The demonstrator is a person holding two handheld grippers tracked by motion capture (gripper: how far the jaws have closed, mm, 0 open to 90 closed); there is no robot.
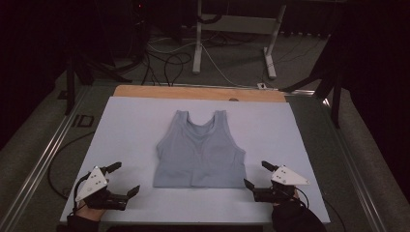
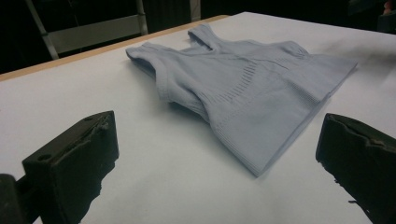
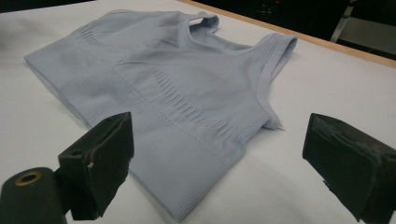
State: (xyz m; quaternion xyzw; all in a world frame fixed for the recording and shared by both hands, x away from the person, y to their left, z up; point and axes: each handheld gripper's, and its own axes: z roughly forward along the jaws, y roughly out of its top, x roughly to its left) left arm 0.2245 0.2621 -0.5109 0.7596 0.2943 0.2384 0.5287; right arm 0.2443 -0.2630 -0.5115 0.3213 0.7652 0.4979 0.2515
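A pale blue top (image 1: pixel 199 150) is laid flat at the frame's centre on the counter (image 1: pixel 121 125). Both the left gripper (image 1: pixel 123 180) and right gripper (image 1: pixel 256 175) are held wide open, empty, flanking its hem; nothing appears begun.

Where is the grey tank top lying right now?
The grey tank top lies flat mid-table in the high view, hem toward the person, between the open left gripper and right gripper.

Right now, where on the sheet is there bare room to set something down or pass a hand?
Bare white sheet lies left of the tank top, right of it up to the sheet's edge, and beyond its straps toward the wooden strip. Crowded: the near corners, where the left gripper and right gripper flank the hem.
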